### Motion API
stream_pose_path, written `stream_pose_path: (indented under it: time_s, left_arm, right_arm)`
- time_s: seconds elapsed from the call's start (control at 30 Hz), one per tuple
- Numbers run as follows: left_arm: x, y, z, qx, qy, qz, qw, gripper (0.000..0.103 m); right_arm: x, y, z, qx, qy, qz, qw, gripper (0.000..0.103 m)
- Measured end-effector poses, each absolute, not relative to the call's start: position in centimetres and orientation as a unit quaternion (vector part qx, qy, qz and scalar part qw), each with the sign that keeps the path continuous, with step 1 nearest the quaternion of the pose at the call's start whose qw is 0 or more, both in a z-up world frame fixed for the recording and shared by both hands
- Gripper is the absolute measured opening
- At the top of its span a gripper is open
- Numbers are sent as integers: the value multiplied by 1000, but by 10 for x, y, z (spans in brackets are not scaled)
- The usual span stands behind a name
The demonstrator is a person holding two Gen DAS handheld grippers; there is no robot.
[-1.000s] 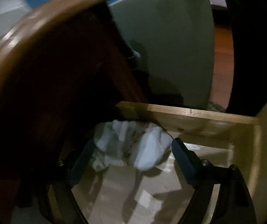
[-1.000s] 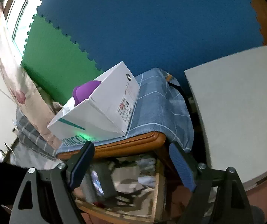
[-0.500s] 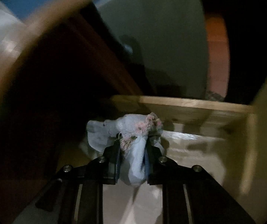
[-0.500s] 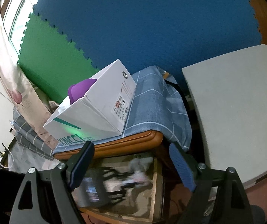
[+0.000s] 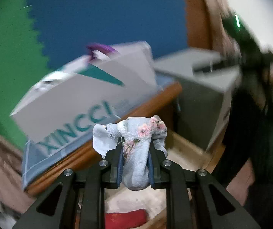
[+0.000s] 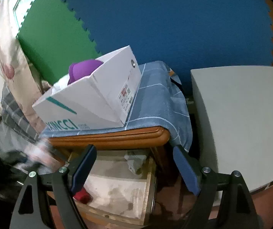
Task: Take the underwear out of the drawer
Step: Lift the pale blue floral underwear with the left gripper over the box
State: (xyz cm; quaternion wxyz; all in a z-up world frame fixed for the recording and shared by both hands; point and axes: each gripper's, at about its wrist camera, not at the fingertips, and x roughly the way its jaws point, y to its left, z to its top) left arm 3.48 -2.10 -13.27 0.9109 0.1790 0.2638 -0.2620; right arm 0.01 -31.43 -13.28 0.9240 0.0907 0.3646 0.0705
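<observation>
Left wrist view, motion-blurred: left gripper (image 5: 134, 162) clamped on the pale blue fabric underwear with pink floral lace trim (image 5: 136, 148), bunched between the two fingers, held up in the air above the open light-wood drawer (image 5: 190, 152). Cloth spills out on both sides of the fingers. A red fabric item (image 5: 126, 219) lies in the drawer below the gripper. Behind: white cardboard box with teal lettering (image 5: 83, 103) on a blue checked cloth (image 5: 41, 164) over the brown wooden surface (image 5: 102, 145), box near its front edge. Grey cabinet (image 5: 203, 99) just beside the surface's right edge. Blue and green foam wall mats (image 5: 98, 19) at the back.

Right wrist view: right gripper (image 6: 134, 168) wide apart, nothing between the fingers, hanging above the drawer (image 6: 136, 196), which sticks out under the surface's (image 6: 113, 137) front edge. A crumpled grey-white cloth (image 6: 134, 160) sits at the drawer's back; the red item (image 6: 82, 197) at its front left corner. A purple object (image 6: 83, 70) sits inside the box (image 6: 90, 99). Blurred pale shape at left edge, cannot tell what.
</observation>
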Motion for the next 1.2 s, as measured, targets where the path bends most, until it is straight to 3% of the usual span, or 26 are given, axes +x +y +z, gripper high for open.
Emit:
stream_pose_path:
  time_s: [0.33, 0.8, 0.97, 1.2]
  left_arm:
    - [19, 50, -26, 81, 167, -183, 965, 19]
    - [35, 98, 90, 41, 83, -112, 989, 20]
    - [66, 82, 101, 43, 93, -100, 990, 20]
    - [141, 51, 77, 4, 166, -122, 979, 20]
  right_arm:
    - [3, -293, -136, 31, 380, 60, 922, 84]
    - [1, -267, -141, -43, 390, 62, 918, 84]
    - [3, -266, -142, -41, 391, 64, 917, 84]
    - [3, -264, -142, -41, 390, 65, 918, 84]
